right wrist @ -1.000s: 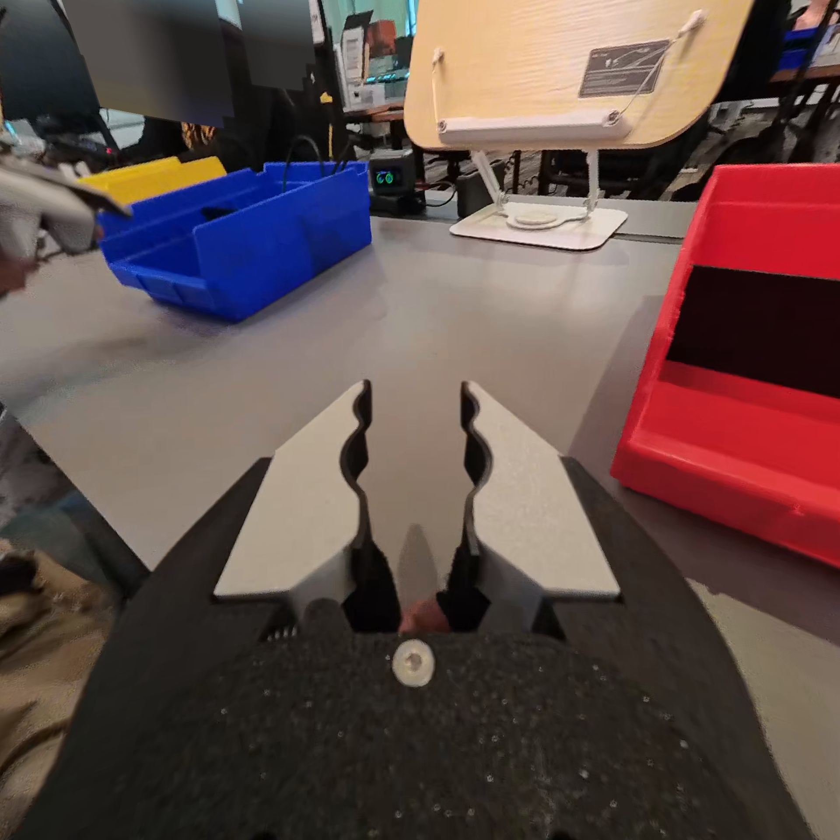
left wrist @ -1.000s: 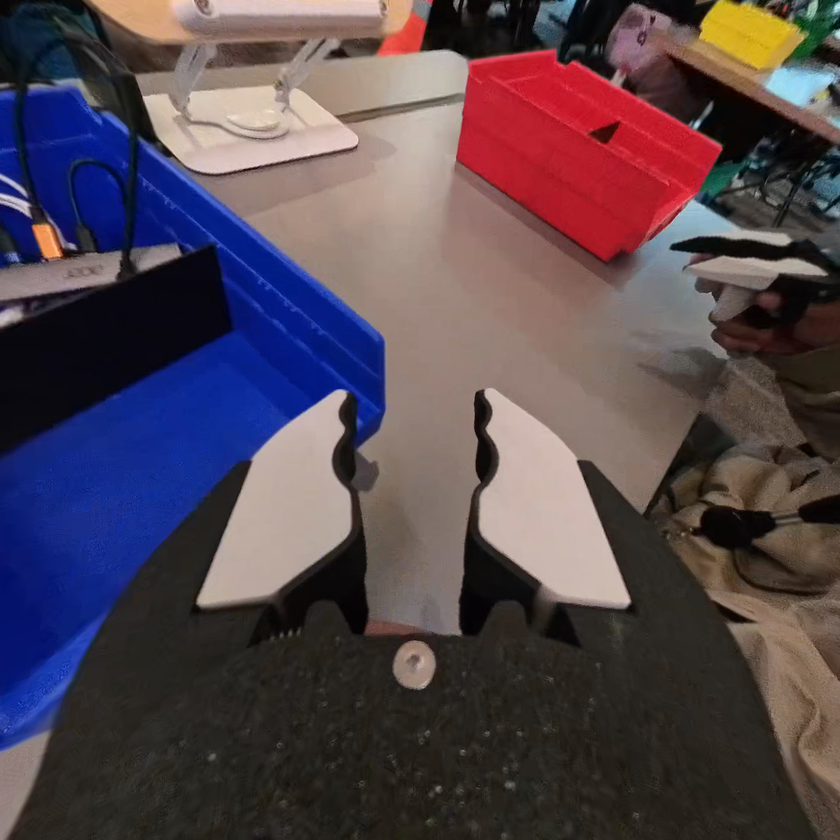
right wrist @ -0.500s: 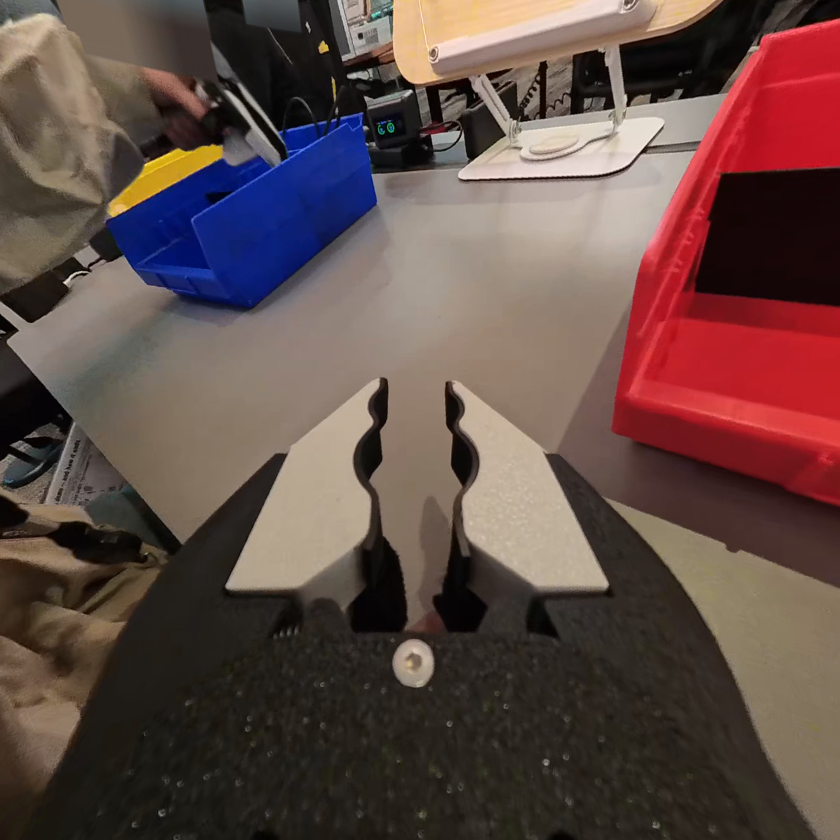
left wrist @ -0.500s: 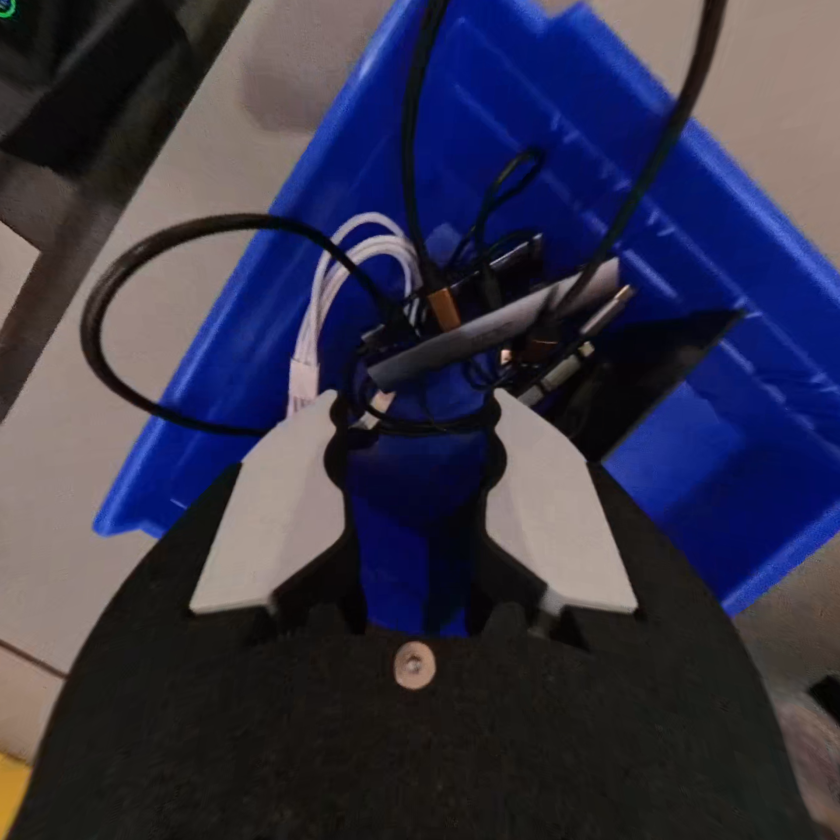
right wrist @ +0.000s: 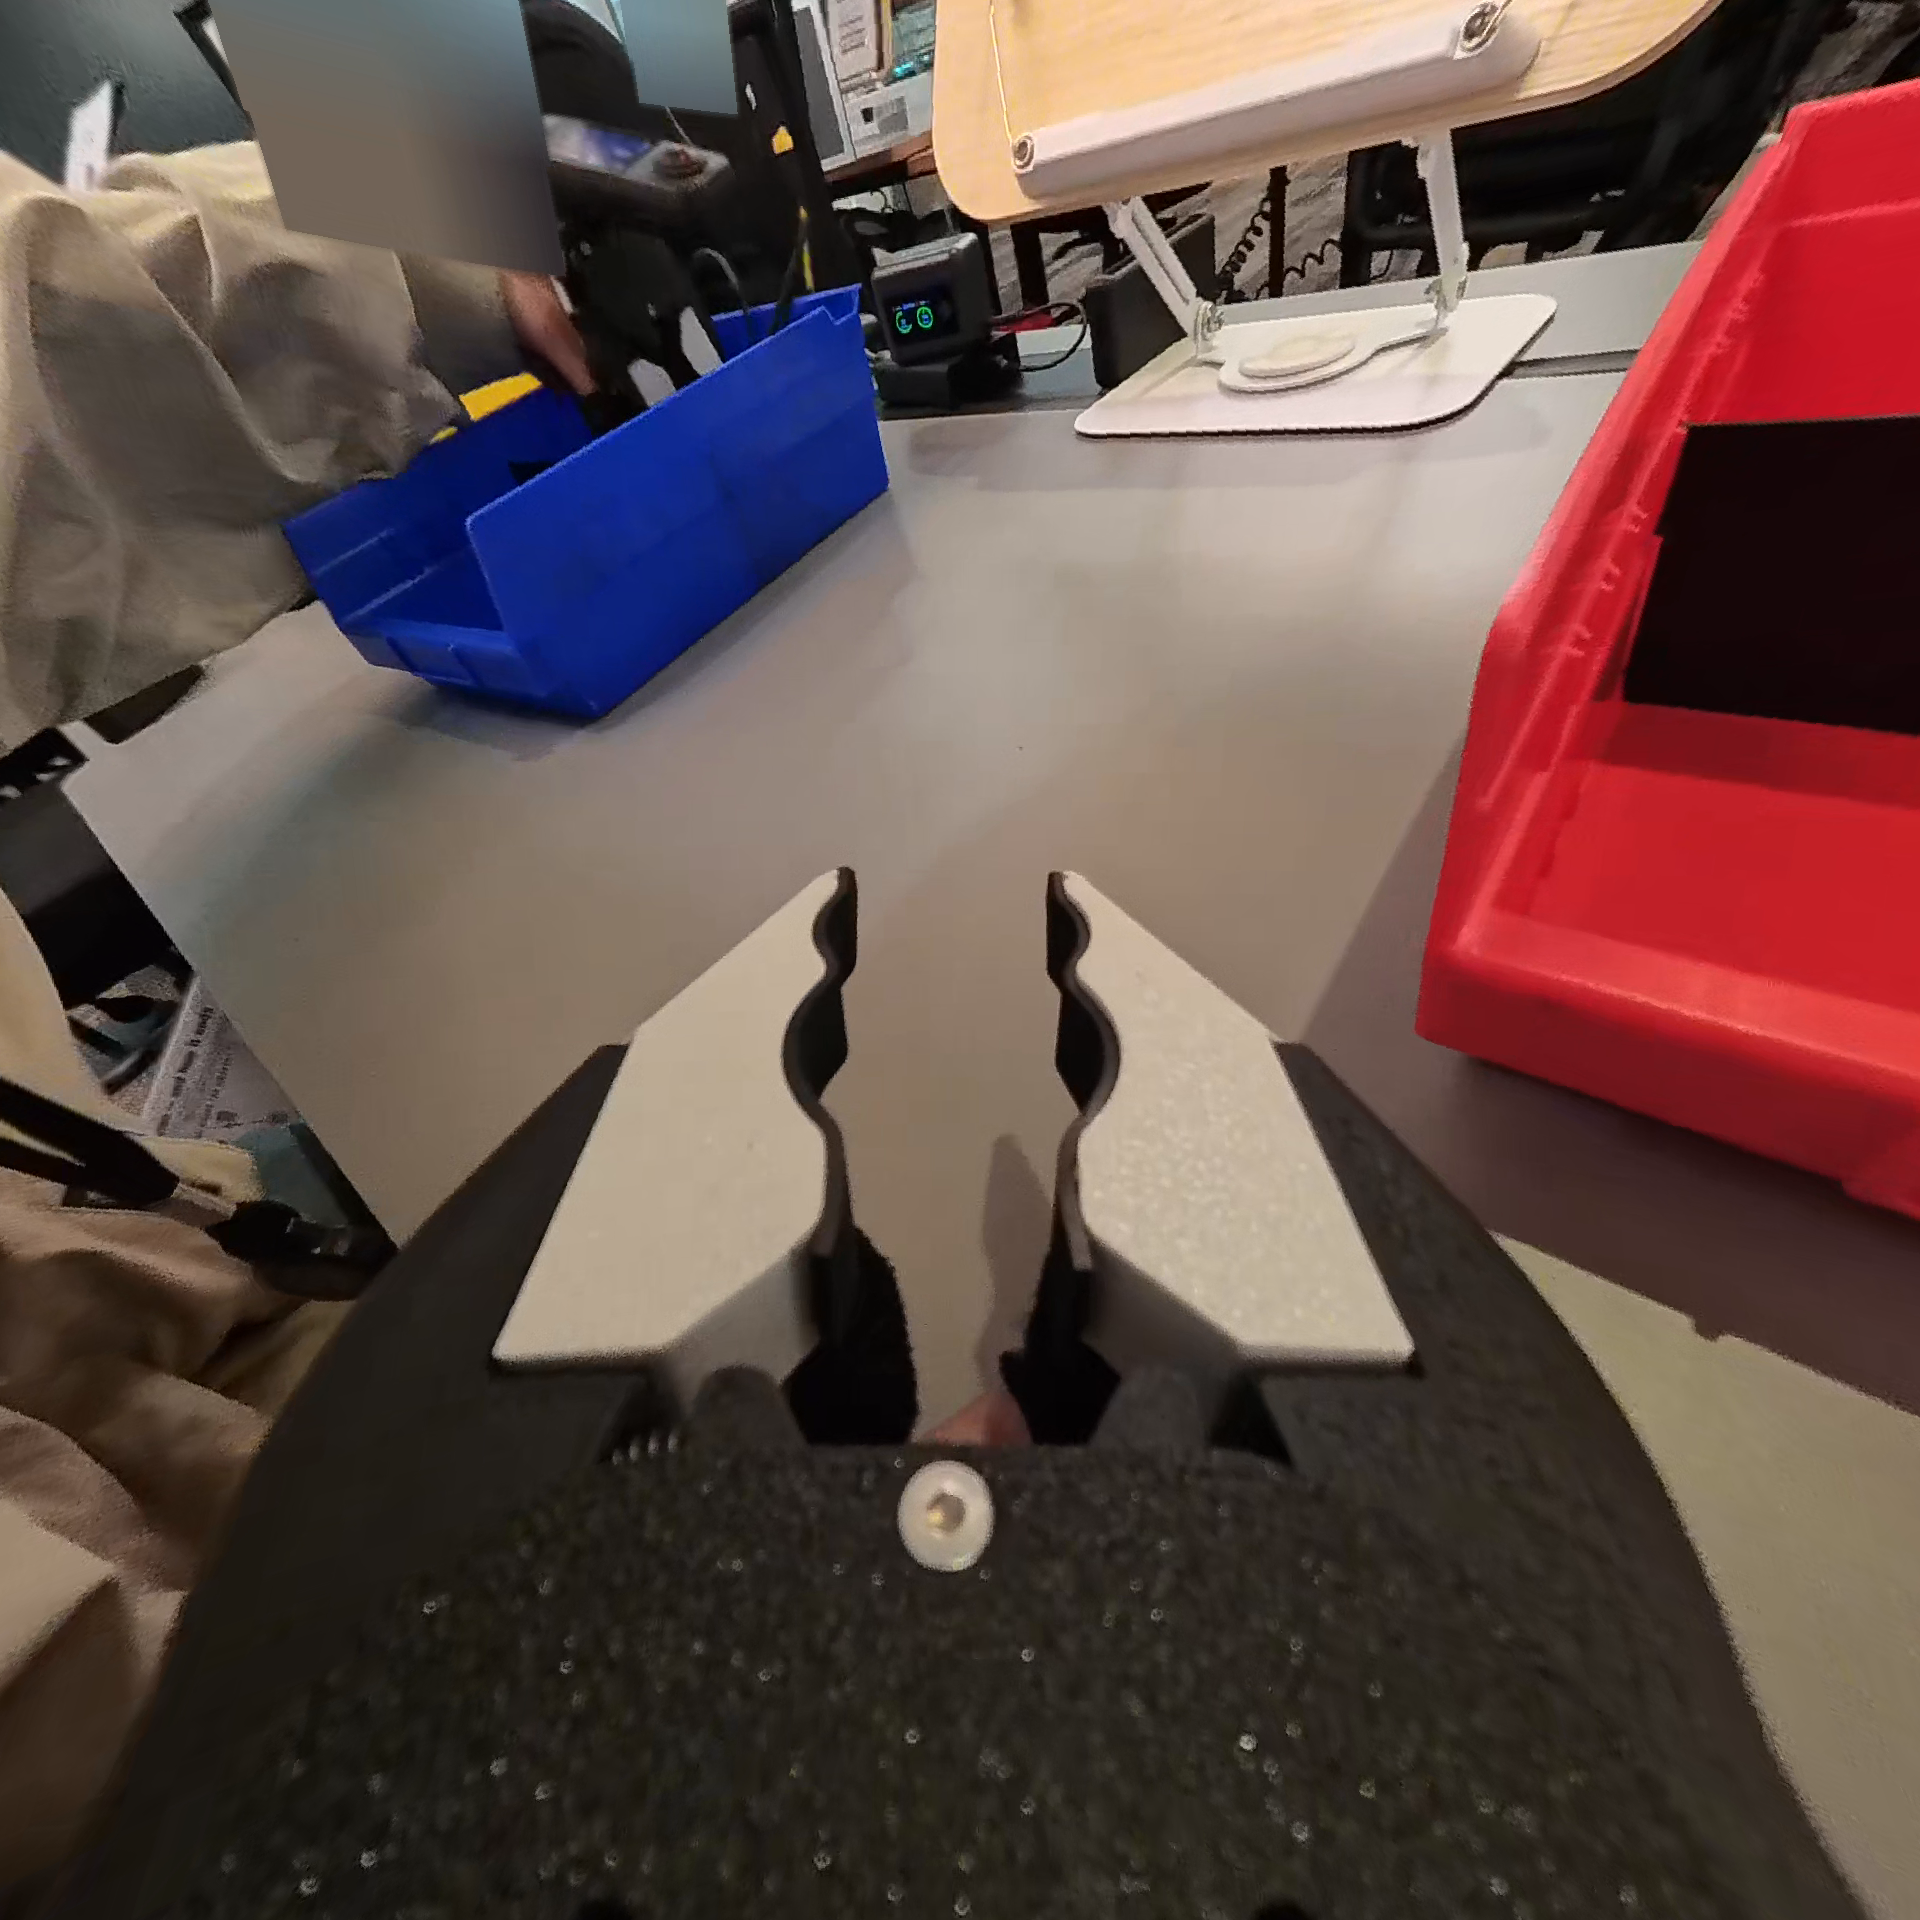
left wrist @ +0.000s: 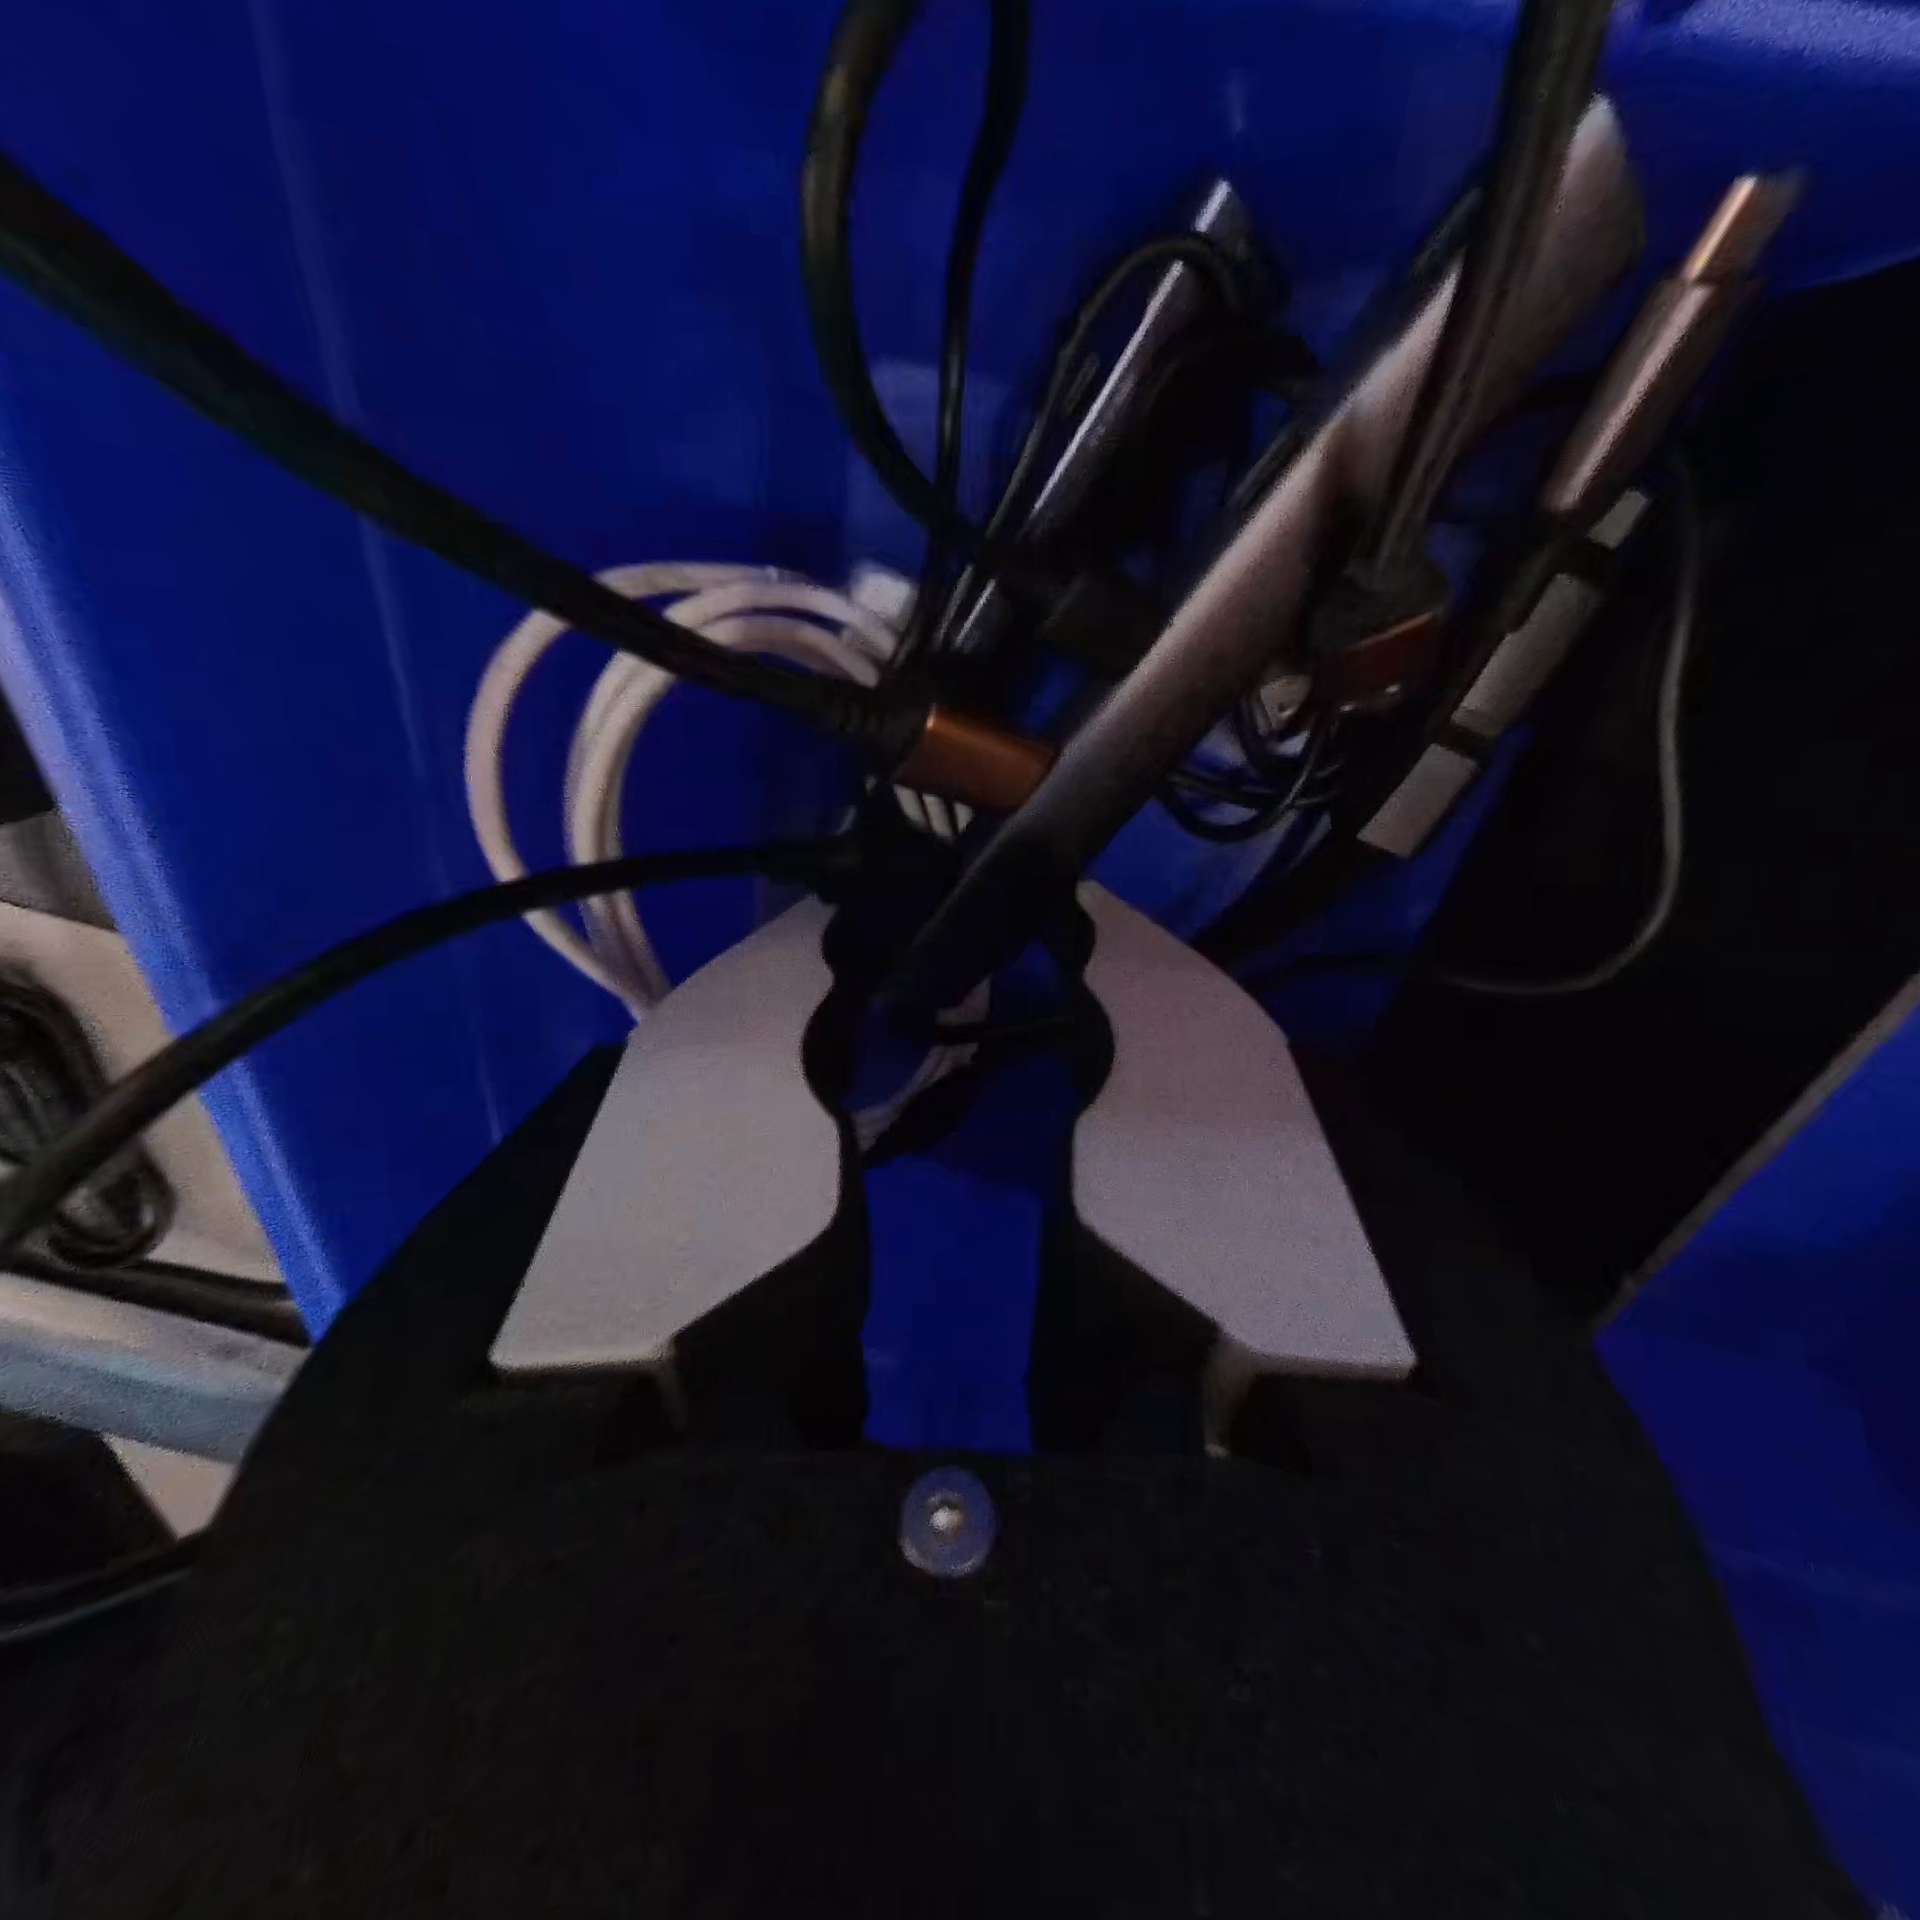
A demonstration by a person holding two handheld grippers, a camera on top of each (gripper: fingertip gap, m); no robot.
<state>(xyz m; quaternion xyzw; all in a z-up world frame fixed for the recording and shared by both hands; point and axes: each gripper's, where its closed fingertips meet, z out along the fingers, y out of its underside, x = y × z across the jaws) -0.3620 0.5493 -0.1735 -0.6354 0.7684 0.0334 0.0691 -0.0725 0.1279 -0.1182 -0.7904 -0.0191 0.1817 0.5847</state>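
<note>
My left gripper (left wrist: 954,925) is deep inside the blue bin (left wrist: 468,312), among tangled cables. It is open, with its jaws on either side of the lower end of a slim grey hub (left wrist: 1247,582). A black cable with a copper plug (left wrist: 971,753) and a coiled white cable (left wrist: 540,727) lie just ahead. Whether a finger touches the hub is unclear. My right gripper (right wrist: 951,894) is open and empty above the grey table (right wrist: 1039,644). The right wrist view shows the blue bin (right wrist: 644,540) at the left with the left gripper (right wrist: 655,358) in it.
A red bin (right wrist: 1621,935) with a black divider stands close on the right. A white stand base (right wrist: 1330,364) under a wooden board sits at the table's back. A person's beige sleeve (right wrist: 187,416) reaches over the blue bin. A black divider (left wrist: 1766,779) stands inside the blue bin. The grippers' ends are close to 50 centimeters from one another.
My left gripper swung from over the table into the blue bin and dropped onto the cables, its jaws narrowing around the hub's end. My right gripper narrowed, then widened again.
</note>
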